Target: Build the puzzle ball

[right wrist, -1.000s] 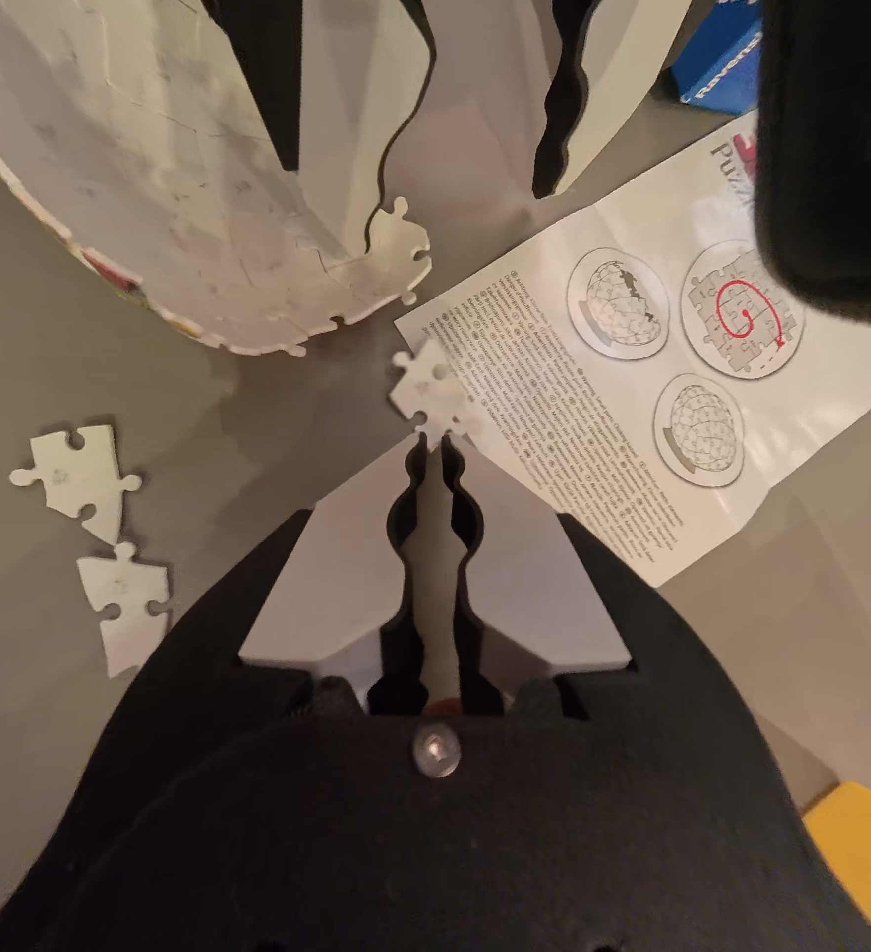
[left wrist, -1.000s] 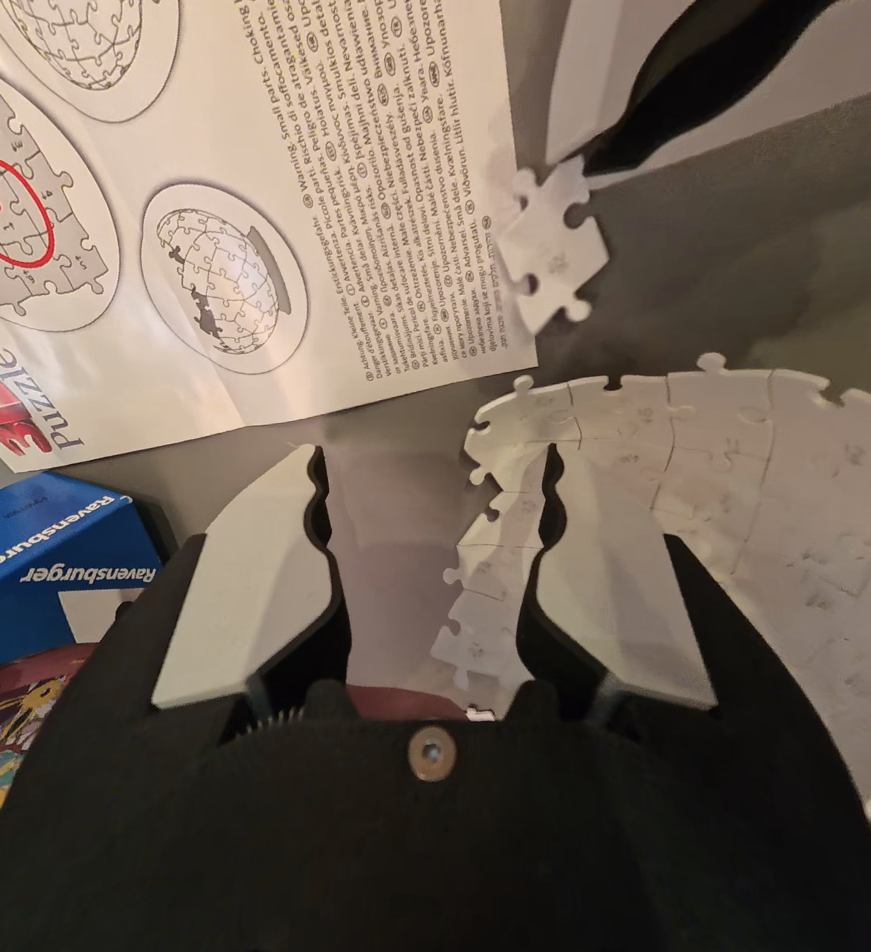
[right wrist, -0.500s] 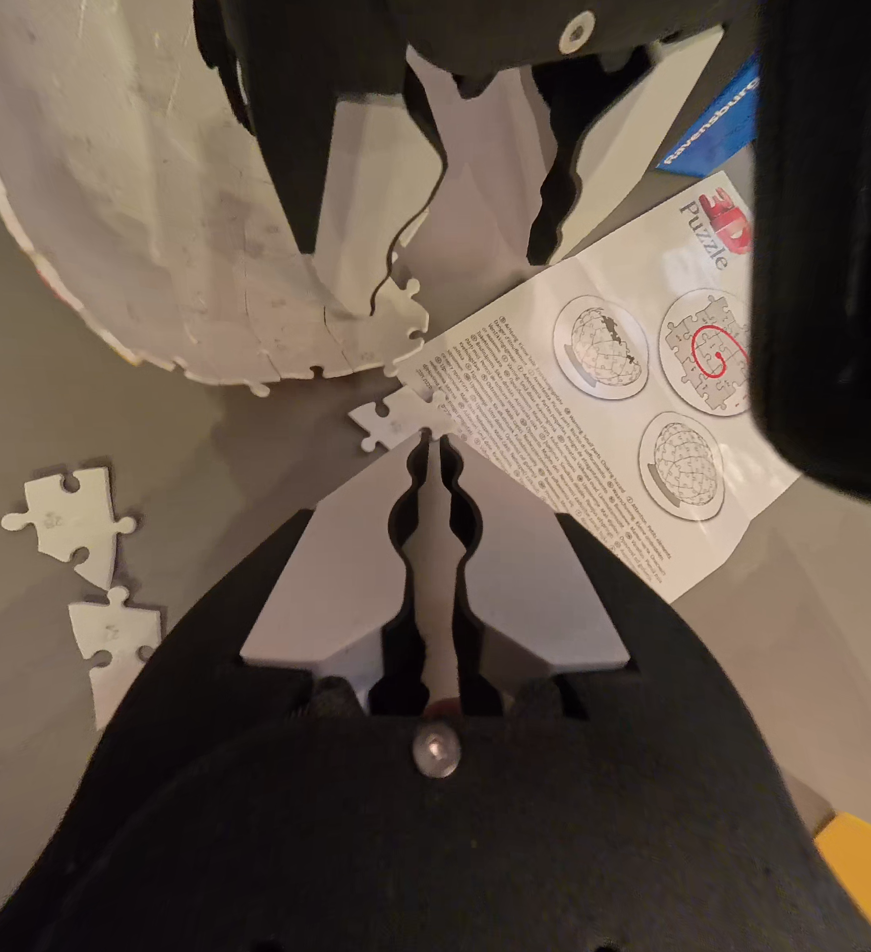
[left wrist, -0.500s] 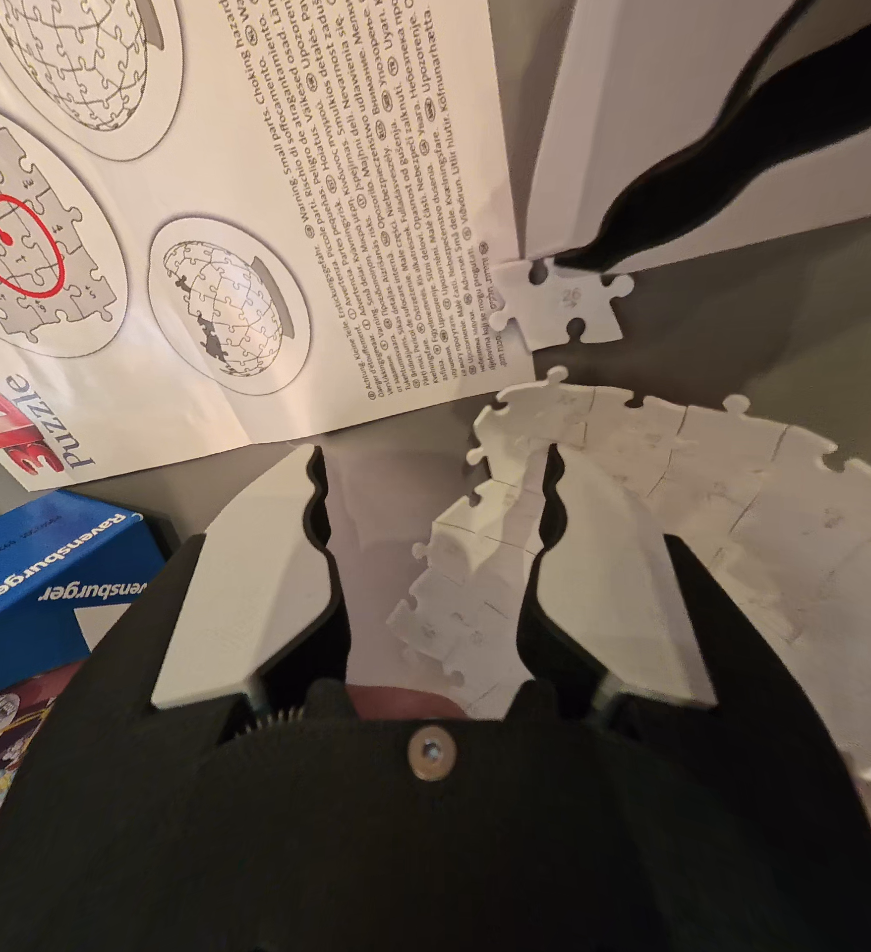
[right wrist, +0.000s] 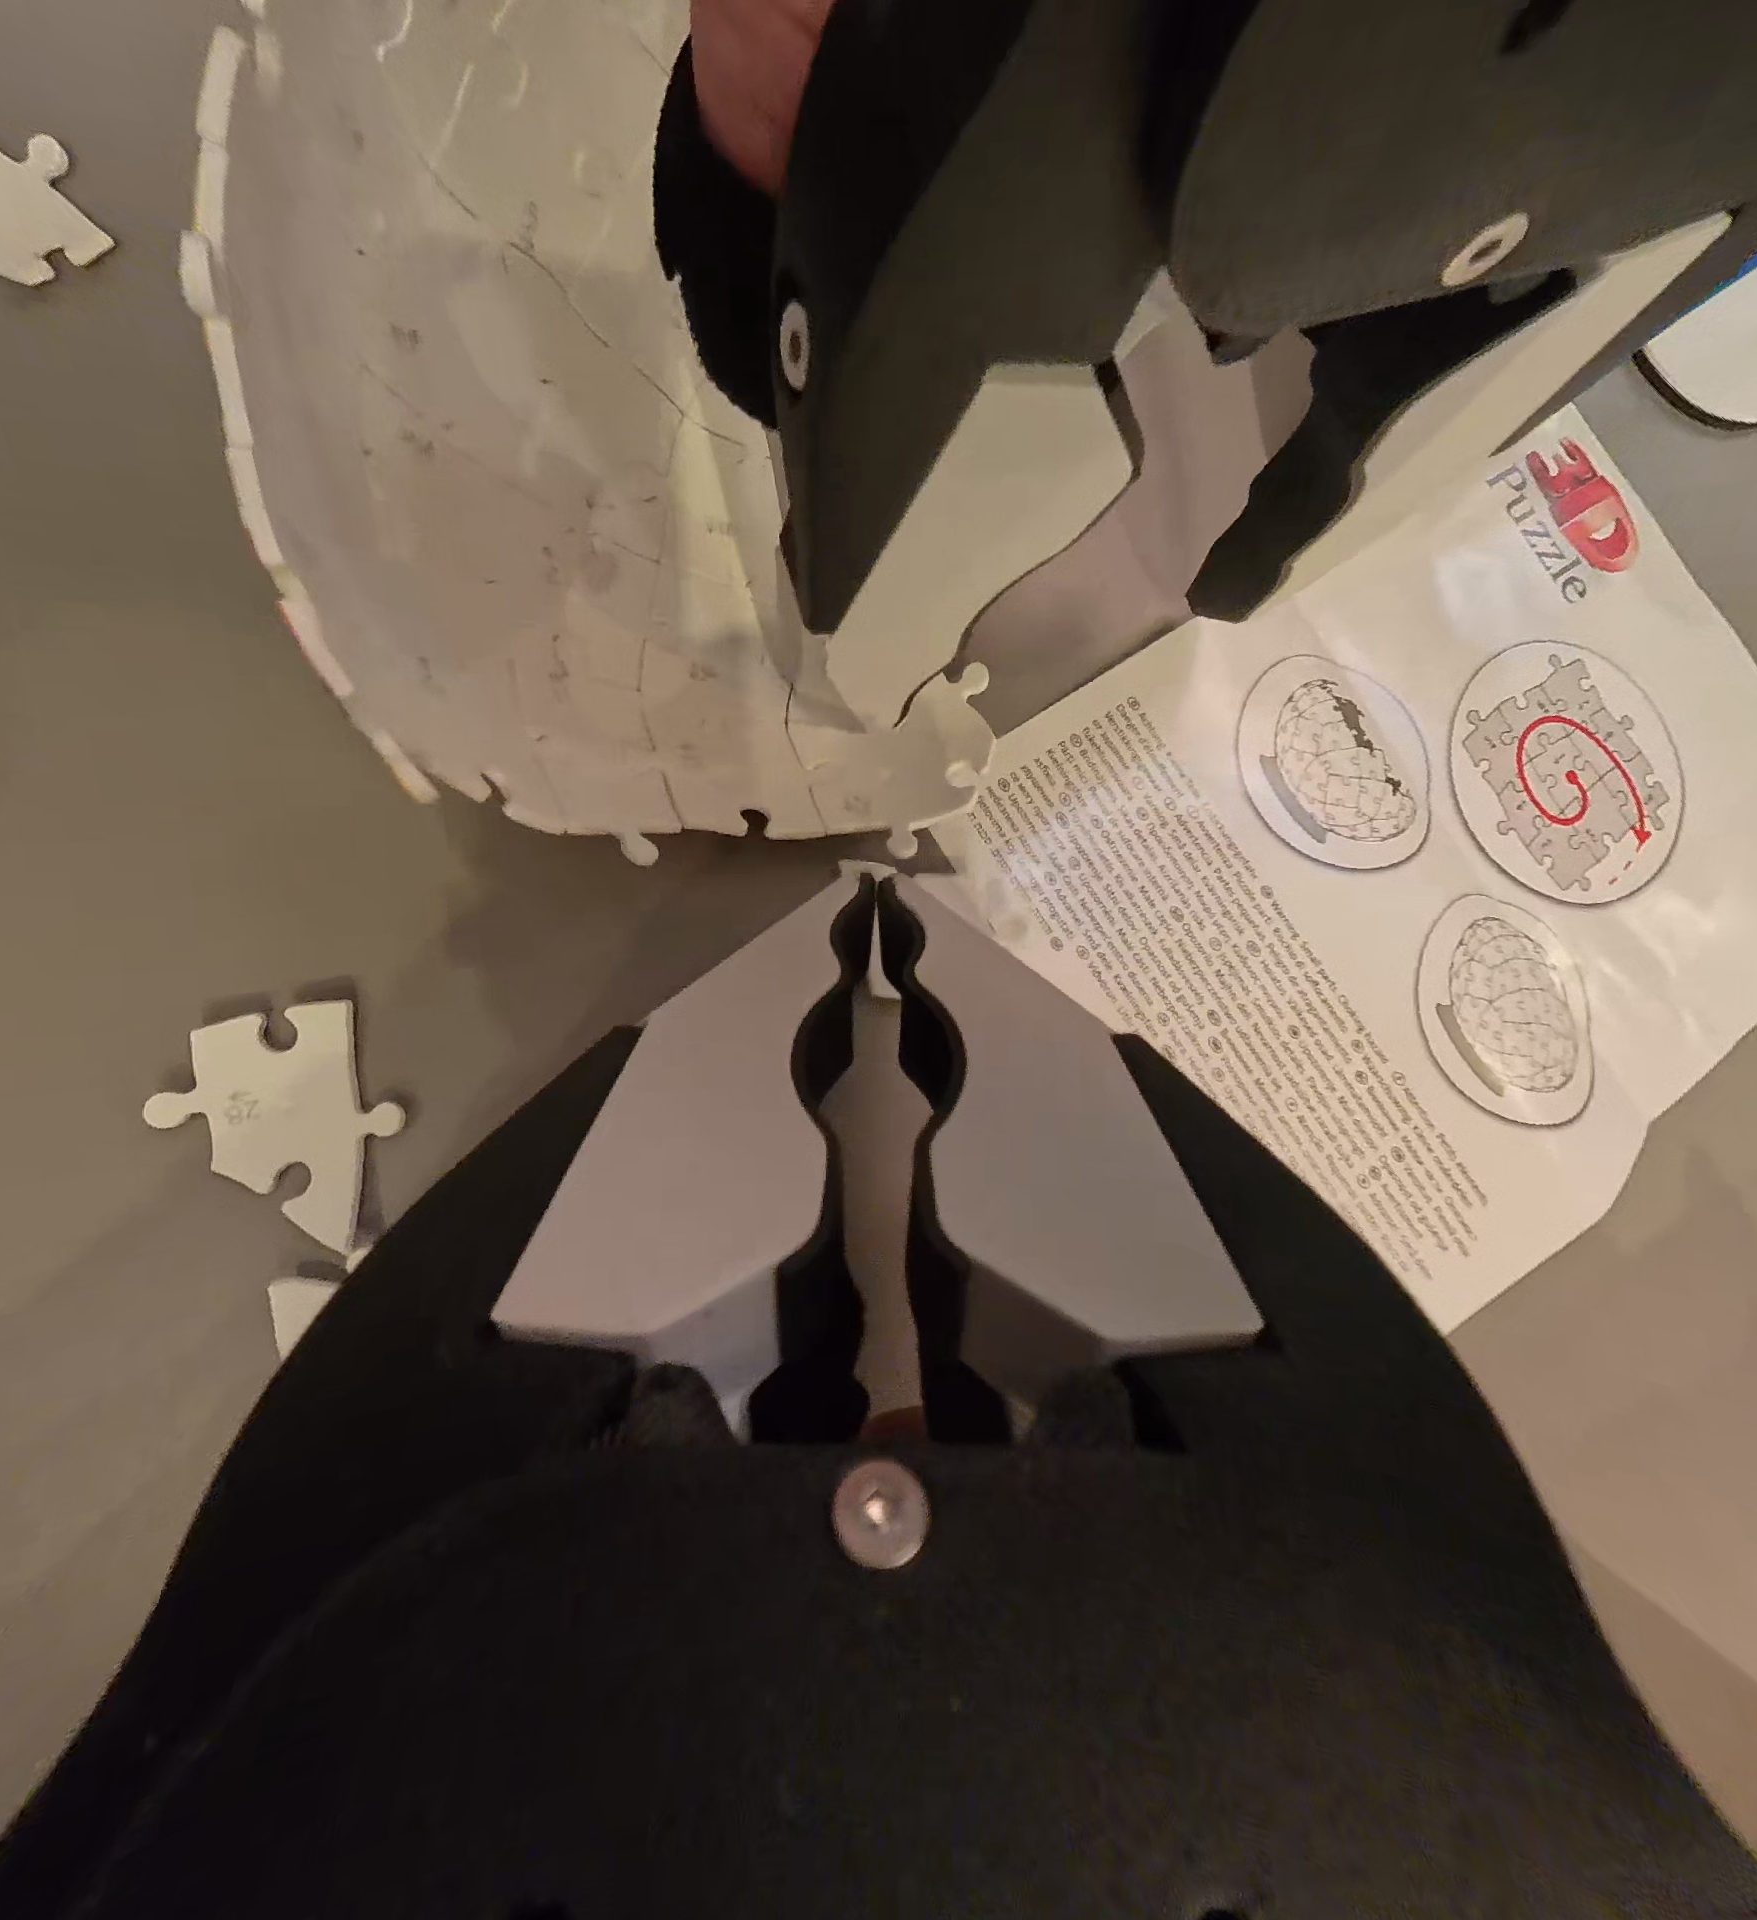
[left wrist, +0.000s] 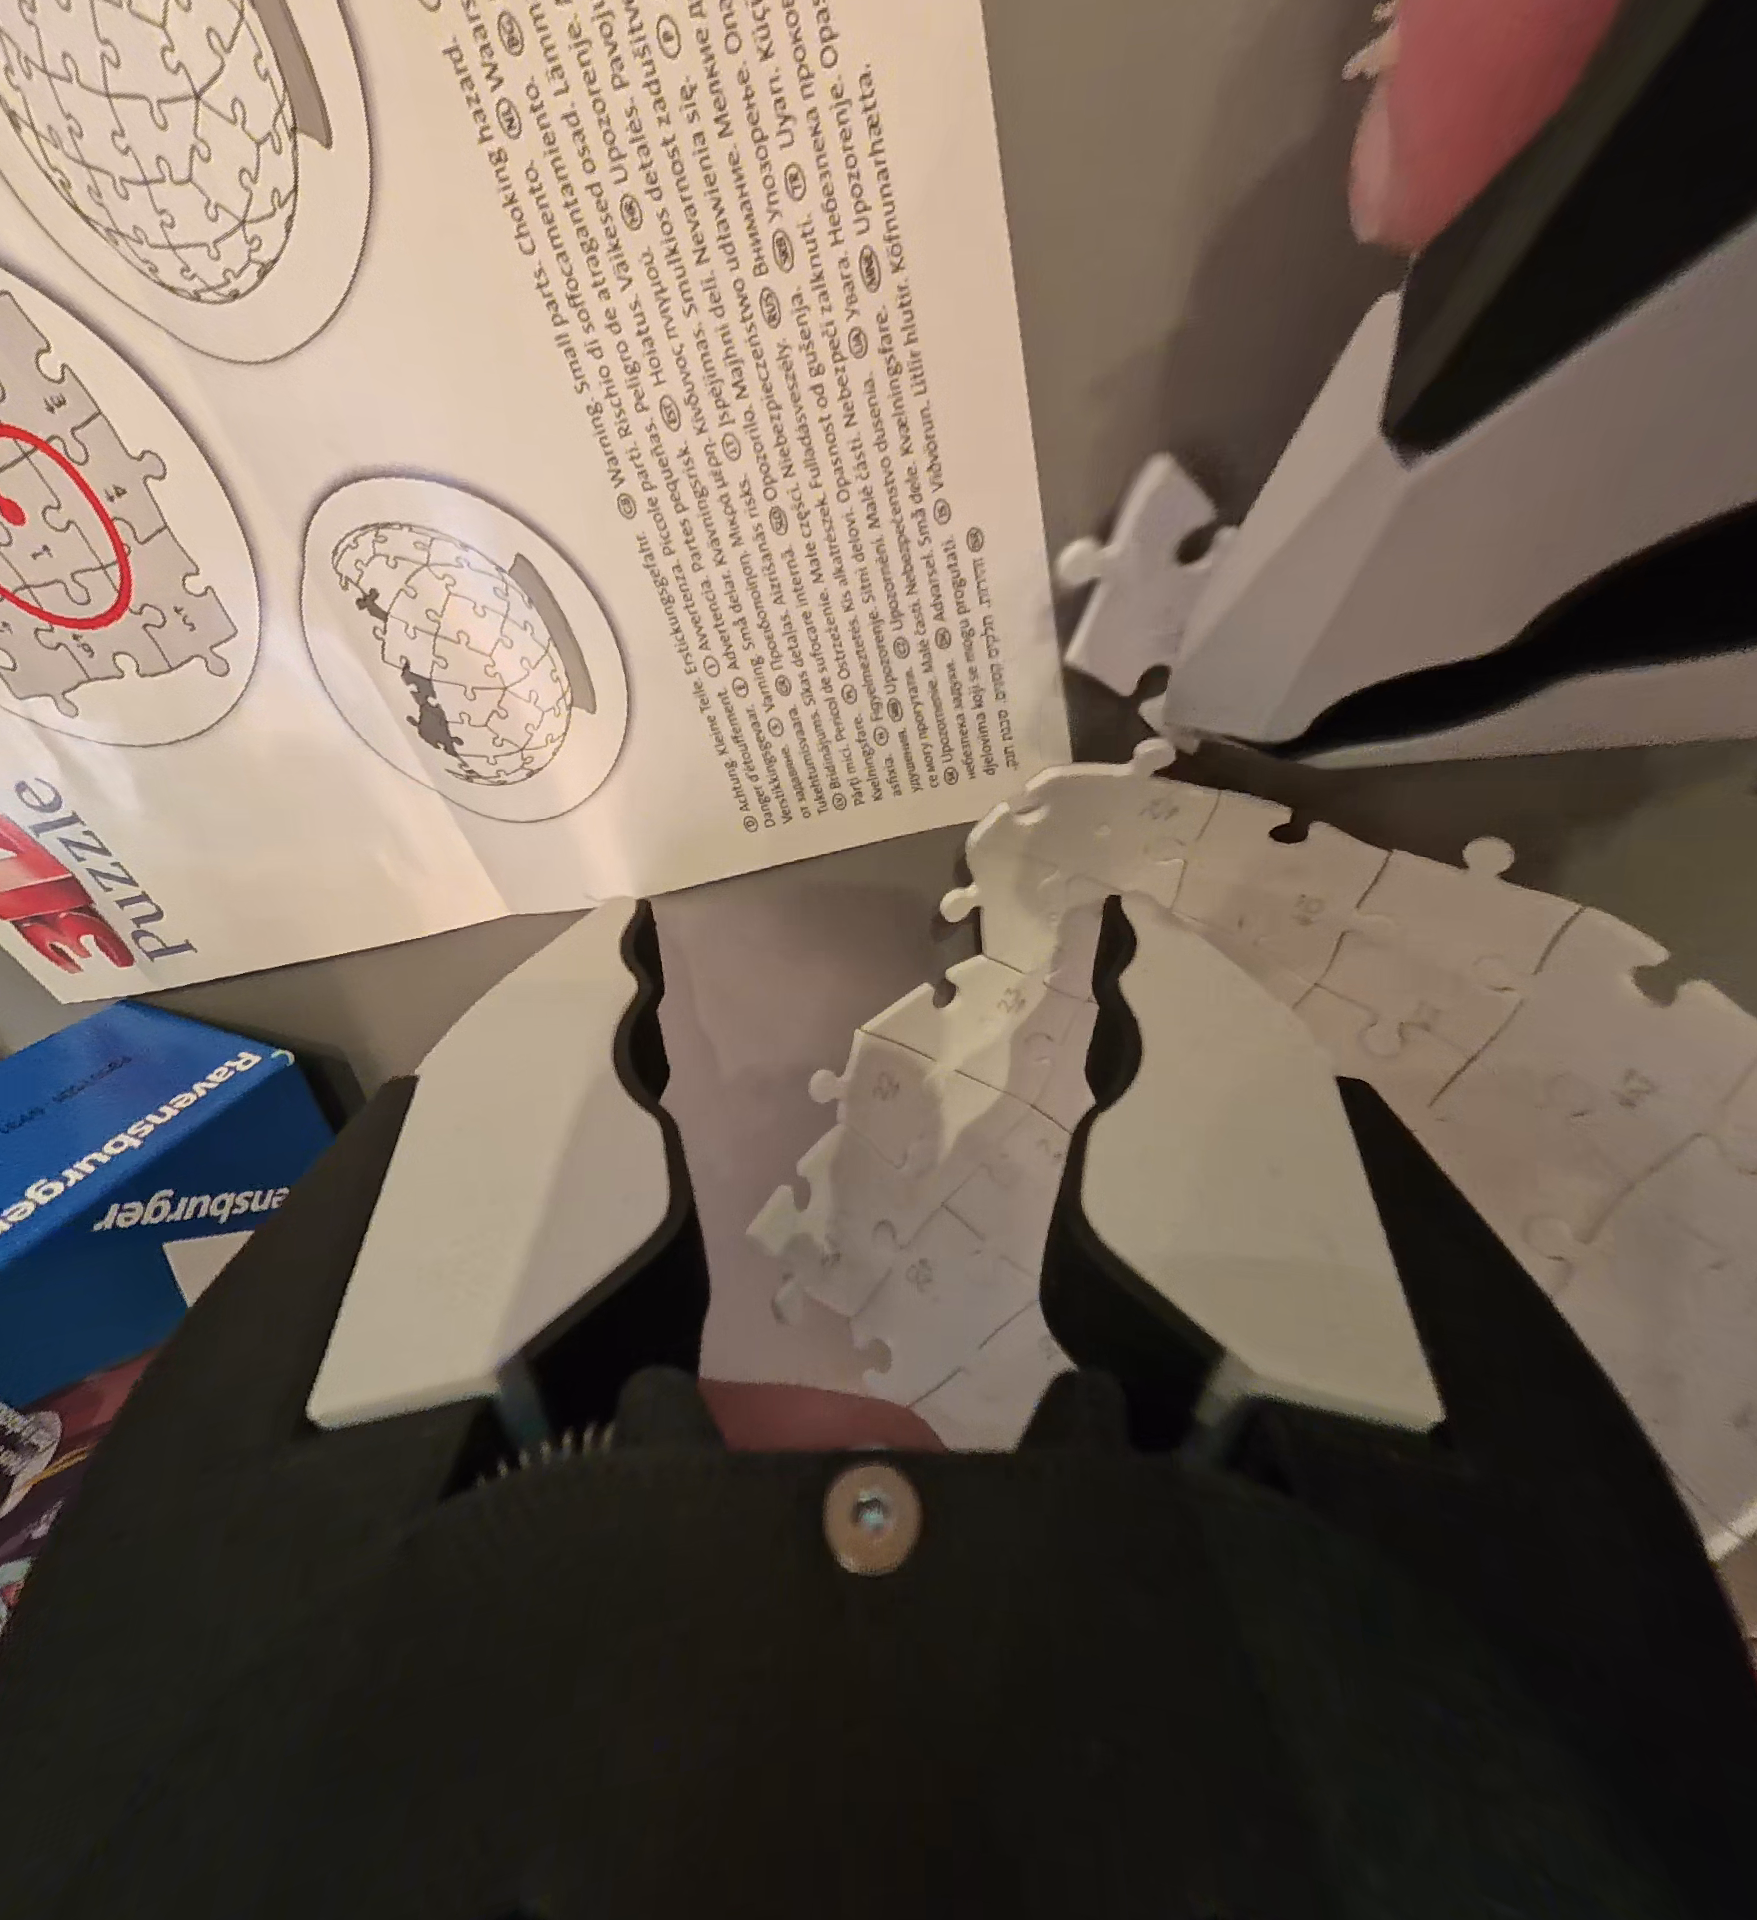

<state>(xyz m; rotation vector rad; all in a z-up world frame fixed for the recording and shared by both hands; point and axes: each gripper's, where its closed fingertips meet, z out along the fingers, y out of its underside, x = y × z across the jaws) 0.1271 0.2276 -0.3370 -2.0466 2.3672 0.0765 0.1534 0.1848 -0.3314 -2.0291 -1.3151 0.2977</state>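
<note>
The grey tabletop [right wrist: 105,644] fills both views. On it, at twelve o'clock in the left wrist view, lies the white printed instruction sheet [left wrist: 562,436] with round puzzle diagrams; in the right wrist view it sits at three o'clock. The curved white shell of joined puzzle pieces [right wrist: 458,540], the partly built puzzle ball, spreads toward eleven o'clock in the right wrist view and toward three o'clock in the left wrist view [left wrist: 1456,1081]. A blue cardboard box [left wrist: 74,1174] shows at eight o'clock in the left wrist view.

The left gripper [left wrist: 874,914] stands wide, its right finger inside the shell's rim and its left finger outside; whether either finger presses the shell cannot be told. The right gripper [right wrist: 876,896] is nearly closed, pinching a single white puzzle piece [left wrist: 1134,582] edge-on at its tips, just beside the shell's upper edge. Another loose white puzzle piece [right wrist: 276,1112] lies at nine o'clock in the right wrist view, well apart from the shell.
</note>
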